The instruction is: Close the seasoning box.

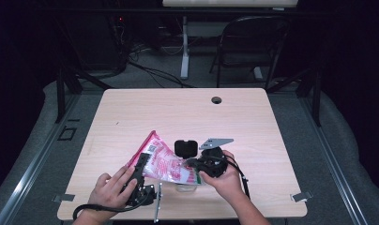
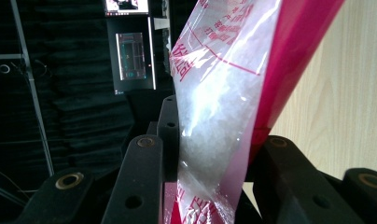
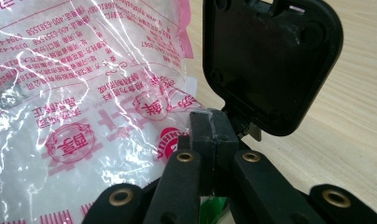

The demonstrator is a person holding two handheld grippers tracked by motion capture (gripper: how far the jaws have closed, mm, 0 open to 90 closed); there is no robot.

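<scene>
A clear plastic bag (image 1: pixel 165 165) with red print and a pink edge, filled with white granules, hangs tilted just above the wooden table (image 1: pixel 178 112) between my two grippers. My left gripper (image 1: pixel 141 162) is shut on its lower left side; in the left gripper view the bag (image 2: pixel 219 107) bulges between the black jaws of that gripper (image 2: pixel 214 144). At the bag's right end, my right gripper (image 1: pixel 193 164) pinches the film of the bag (image 3: pixel 84 93) with the jaws of the gripper (image 3: pixel 210 122) pressed together. A black rounded-square piece (image 1: pixel 185 148) (image 3: pixel 270 60) sits just behind the right gripper.
Something small, clear and green (image 1: pixel 185 186) lies under the bag near the table's front edge. A cable hole (image 1: pixel 216 100) is at the far side of the table. A folding chair (image 1: pixel 253 42) stands beyond it on the floor.
</scene>
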